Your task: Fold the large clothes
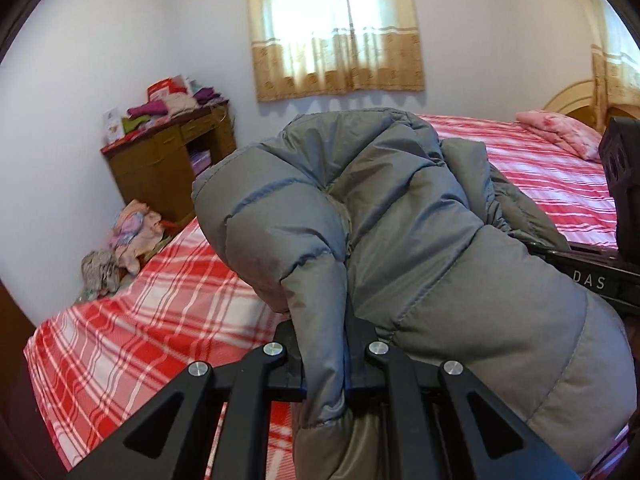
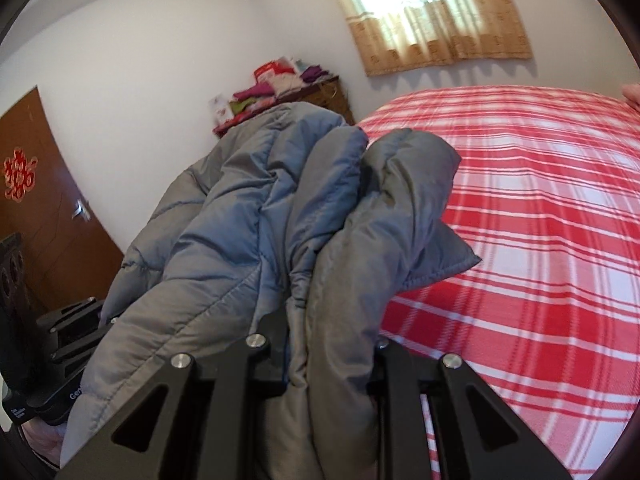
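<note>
Both hand-held grippers are clenched on a grey puffer jacket (image 1: 420,216): the left hand-held gripper (image 1: 326,372) pinches a fold of its quilted fabric between its fingers, and the right hand-held gripper (image 2: 332,364) grips another bunched fold. Held up between them, the jacket hangs above a bed (image 2: 540,240) covered by a red-and-white plaid sheet. A pink pillow (image 1: 560,132) lies at the bed's far end. Beyond the bed stands a wooden cabinet (image 1: 168,168) topped with folded clothes (image 1: 168,104), beneath a curtained window (image 1: 336,28).
</note>
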Demonstrator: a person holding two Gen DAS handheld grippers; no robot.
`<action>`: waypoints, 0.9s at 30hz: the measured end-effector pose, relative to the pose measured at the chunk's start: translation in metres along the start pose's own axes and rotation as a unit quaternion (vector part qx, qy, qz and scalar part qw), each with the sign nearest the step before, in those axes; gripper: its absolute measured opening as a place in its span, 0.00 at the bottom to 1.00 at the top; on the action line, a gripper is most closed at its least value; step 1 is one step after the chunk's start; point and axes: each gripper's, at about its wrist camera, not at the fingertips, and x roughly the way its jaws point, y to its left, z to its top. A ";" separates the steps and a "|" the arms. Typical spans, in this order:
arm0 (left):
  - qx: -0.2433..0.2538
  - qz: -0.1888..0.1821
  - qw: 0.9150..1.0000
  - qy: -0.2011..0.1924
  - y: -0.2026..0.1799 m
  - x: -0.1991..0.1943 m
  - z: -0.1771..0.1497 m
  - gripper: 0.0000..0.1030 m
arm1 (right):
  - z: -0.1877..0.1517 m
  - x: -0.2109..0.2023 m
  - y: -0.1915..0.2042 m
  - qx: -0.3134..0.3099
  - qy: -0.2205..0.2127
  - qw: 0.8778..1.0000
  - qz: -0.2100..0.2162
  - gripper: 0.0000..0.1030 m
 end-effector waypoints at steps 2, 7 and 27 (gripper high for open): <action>-0.009 0.004 1.000 0.005 0.010 0.006 -0.009 0.11 | -0.003 0.012 0.000 -0.004 0.009 1.000 -0.001 0.20; -0.016 0.009 1.000 0.017 0.022 0.018 -0.024 0.11 | -0.012 0.031 -0.008 -0.005 0.033 0.999 -0.010 0.20; -0.054 0.027 0.997 0.046 0.049 0.050 -0.055 0.66 | -0.035 0.043 -0.007 0.003 0.062 0.998 -0.032 0.23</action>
